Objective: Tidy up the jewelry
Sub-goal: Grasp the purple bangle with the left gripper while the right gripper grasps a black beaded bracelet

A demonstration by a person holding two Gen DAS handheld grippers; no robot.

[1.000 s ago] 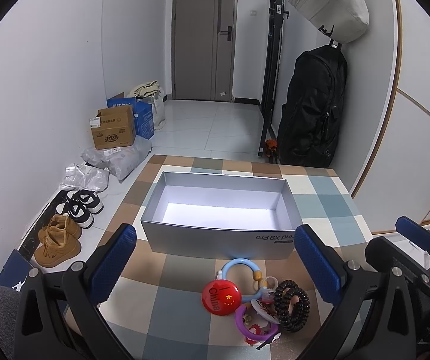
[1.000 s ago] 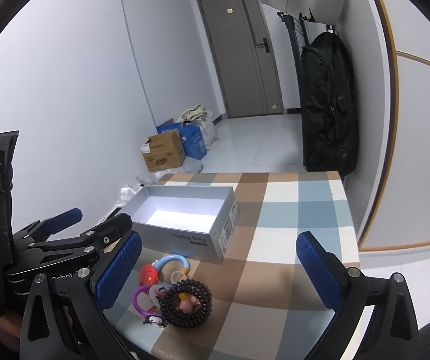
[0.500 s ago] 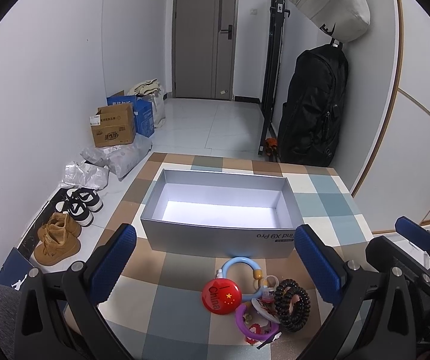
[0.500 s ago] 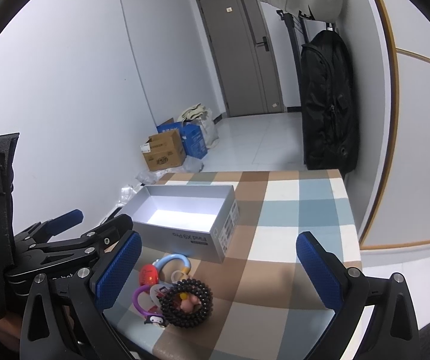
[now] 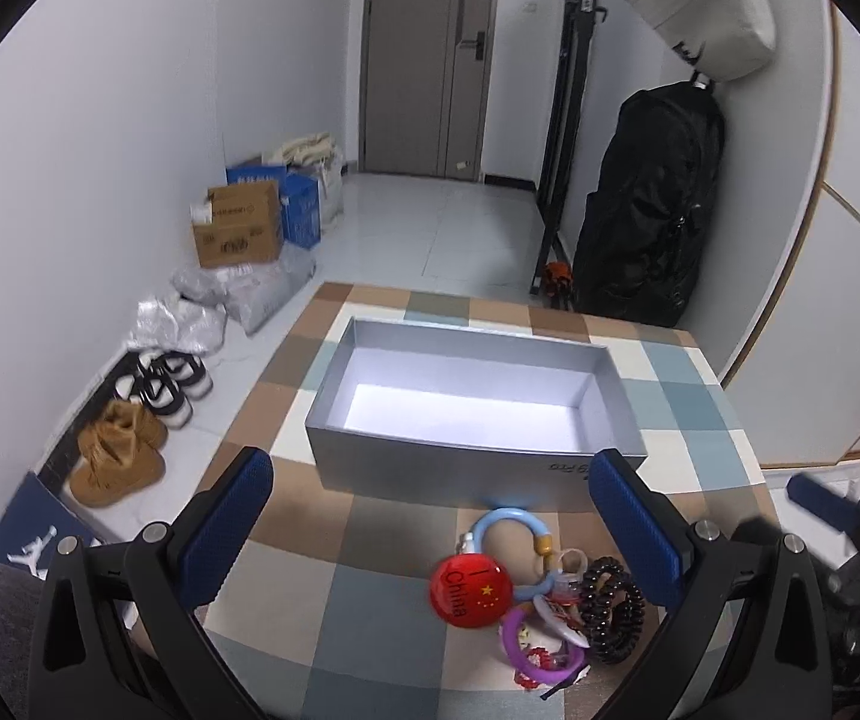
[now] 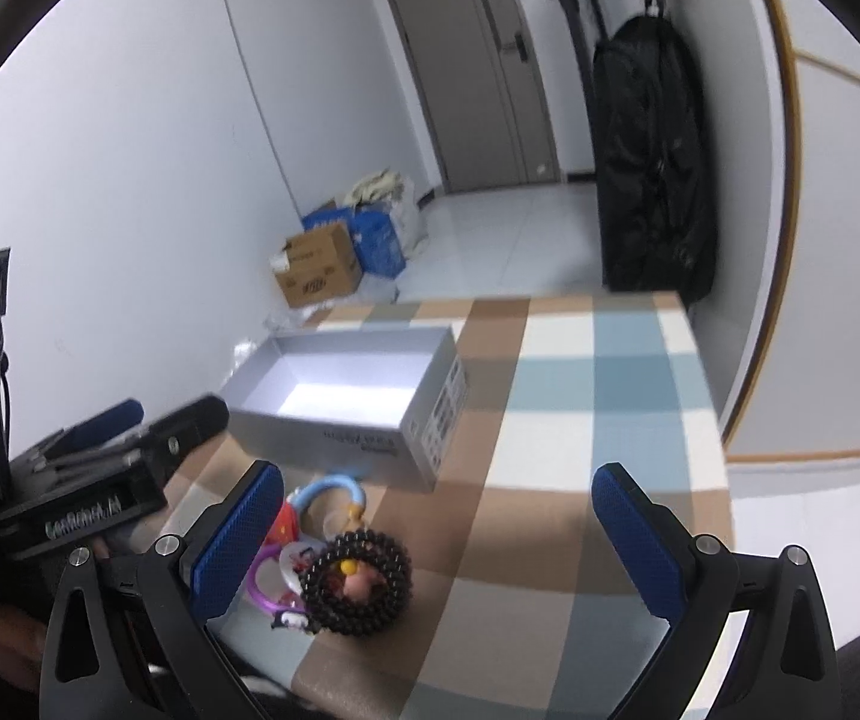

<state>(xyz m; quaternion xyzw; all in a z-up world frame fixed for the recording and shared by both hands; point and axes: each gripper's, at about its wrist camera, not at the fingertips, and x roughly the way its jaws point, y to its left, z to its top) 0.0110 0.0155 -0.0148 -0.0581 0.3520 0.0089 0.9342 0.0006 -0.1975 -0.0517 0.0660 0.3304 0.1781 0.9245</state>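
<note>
Left wrist view: left hand-held gripper (image 5: 430, 516) has its blue pads wide apart, holding nothing, hovering above the checkered surface (image 5: 369, 618). Grey box (image 5: 472, 456) sits open-topped with nothing visible inside, long axis running left-right across this view, its long front wall facing the camera, printed text on that wall near its right end. Jewelry pile lies on the surface just in front of the box, toward its right end: red round badge (image 5: 470, 589) face up, light-blue ring (image 5: 511, 519) nearly touching the box wall, black coil bracelet (image 5: 611, 609) on the right, purple ring (image 5: 520, 648) nearest the camera. All bunched together, overlapping.

Right wrist view: right hand-held gripper (image 6: 430, 546) also spread open and holding nothing. Dark beaded bracelet (image 6: 356, 582) lies flat on the surface between its pads, closer to the left one. From here the box (image 6: 369, 438) runs diagonally away toward the upper right, labelled short end wall facing right. Left hand-held gripper's body shows at the left edge, blurred.
</note>
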